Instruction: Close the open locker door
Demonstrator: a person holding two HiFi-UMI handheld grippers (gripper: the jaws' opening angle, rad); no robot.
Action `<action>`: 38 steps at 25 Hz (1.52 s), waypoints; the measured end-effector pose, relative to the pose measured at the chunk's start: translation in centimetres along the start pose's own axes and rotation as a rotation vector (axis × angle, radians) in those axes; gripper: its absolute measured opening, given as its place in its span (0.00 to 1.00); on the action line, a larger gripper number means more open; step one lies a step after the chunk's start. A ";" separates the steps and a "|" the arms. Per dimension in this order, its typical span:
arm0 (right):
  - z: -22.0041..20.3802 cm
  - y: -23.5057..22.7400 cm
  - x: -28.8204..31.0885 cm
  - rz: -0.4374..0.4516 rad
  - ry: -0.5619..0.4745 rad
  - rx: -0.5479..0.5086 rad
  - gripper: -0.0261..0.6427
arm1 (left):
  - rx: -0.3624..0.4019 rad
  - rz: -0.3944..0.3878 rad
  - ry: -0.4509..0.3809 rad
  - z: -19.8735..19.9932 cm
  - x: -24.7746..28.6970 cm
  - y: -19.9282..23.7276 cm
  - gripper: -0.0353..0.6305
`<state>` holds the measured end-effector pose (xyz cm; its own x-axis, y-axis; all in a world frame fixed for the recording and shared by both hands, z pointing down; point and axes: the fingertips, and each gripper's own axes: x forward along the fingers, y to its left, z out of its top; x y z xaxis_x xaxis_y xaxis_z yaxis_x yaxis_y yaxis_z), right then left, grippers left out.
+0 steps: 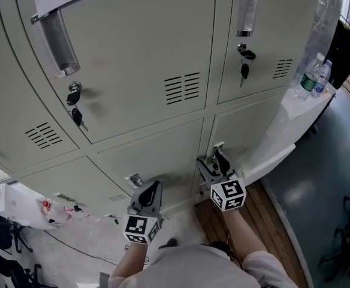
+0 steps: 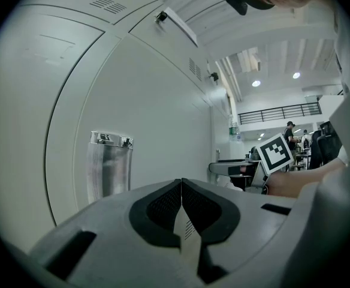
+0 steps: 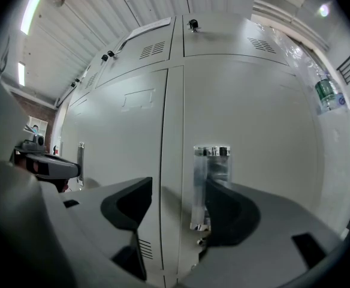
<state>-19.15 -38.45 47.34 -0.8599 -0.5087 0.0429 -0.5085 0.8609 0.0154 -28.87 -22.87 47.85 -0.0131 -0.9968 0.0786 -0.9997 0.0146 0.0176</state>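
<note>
Grey lockers fill the head view, and every door I see sits flush with its frame. My right gripper (image 1: 217, 161) is open at the lower right door (image 1: 247, 131). In the right gripper view that door's chrome handle (image 3: 202, 185) stands just beyond the gap between the right gripper's (image 3: 178, 185) jaws; I cannot tell whether they touch it. My left gripper (image 1: 153, 189) is shut on nothing, close to the lower middle door (image 1: 157, 155). In the left gripper view a chrome handle (image 2: 108, 170) stands left of the left gripper (image 2: 181, 182).
Keys hang in the upper doors' locks (image 1: 76, 110) (image 1: 245, 62). Water bottles (image 1: 311, 74) stand on a white counter (image 1: 307, 110) at the right. A wooden floor strip (image 1: 271, 221) runs below it. A cluttered desk (image 1: 19, 206) lies at the lower left.
</note>
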 end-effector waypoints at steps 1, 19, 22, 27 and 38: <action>0.0 0.0 -0.2 -0.003 -0.001 -0.001 0.41 | 0.000 -0.003 0.002 -0.1 0.0 -0.1 0.07; -0.4 -1.2 -4.3 -0.091 0.018 0.006 0.41 | 0.000 -0.098 -0.001 -0.2 1.0 -3.1 0.07; -0.5 -1.7 -5.6 -0.117 0.014 0.014 0.41 | 0.004 -0.120 -0.002 -0.1 1.4 -4.0 0.07; -0.8 -2.8 -8.5 -0.181 0.020 0.021 0.41 | 0.006 -0.157 0.000 -0.2 1.9 -5.7 0.07; -1.2 -5.3 -16.1 -0.319 0.019 0.045 0.41 | 0.014 -0.272 -0.002 -0.1 3.3 -10.9 0.07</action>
<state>-2.57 -34.82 47.74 -0.6561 -0.7522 0.0615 -0.7540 0.6567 -0.0126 -18.06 -26.30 48.00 0.2555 -0.9642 0.0713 -0.9668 -0.2544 0.0244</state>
